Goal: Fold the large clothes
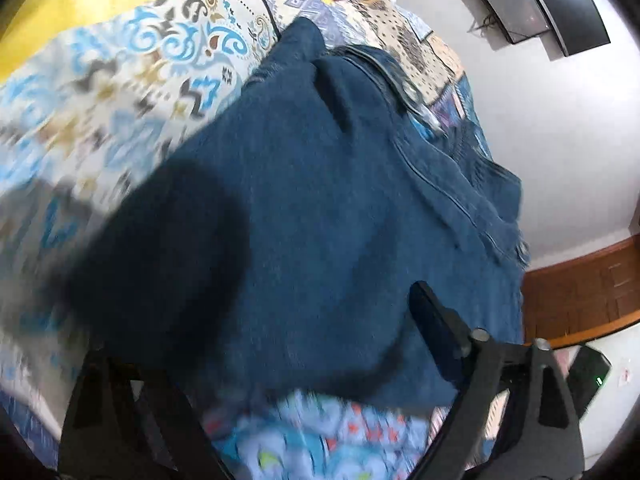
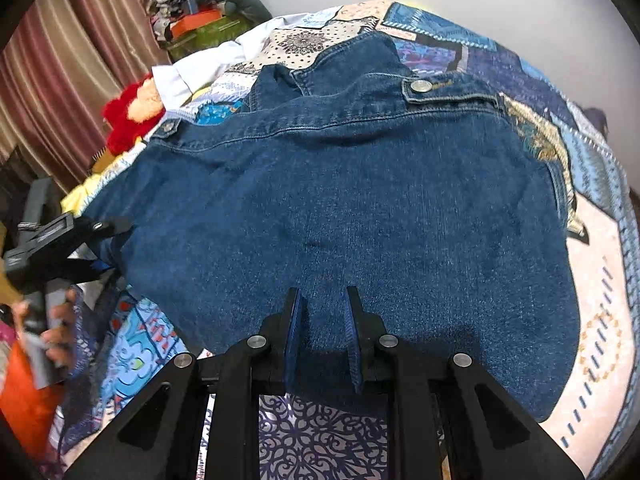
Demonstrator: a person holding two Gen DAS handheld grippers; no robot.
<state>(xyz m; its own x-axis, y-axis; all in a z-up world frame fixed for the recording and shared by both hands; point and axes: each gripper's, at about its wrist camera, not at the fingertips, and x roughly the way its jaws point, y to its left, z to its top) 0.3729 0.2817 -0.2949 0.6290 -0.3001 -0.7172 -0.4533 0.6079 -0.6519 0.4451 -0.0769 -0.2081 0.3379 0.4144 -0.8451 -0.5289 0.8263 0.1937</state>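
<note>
One denim jacket (image 2: 340, 208) lies spread on the patchwork bedspread (image 2: 600, 280) of a bed, collar towards the far side, two metal buttons showing. The right gripper (image 2: 322, 320) has its fingers (image 2: 294, 320) nearly closed, pinching the near hem of the jacket. The left gripper (image 1: 256, 320) is blurred in its own view: one finger is a dark smear, the other sharp, the fingers wide apart over the denim, pressing on nothing. A hand (image 2: 56, 332) shows at the left edge, partly cut off. No writing can be read
</note>
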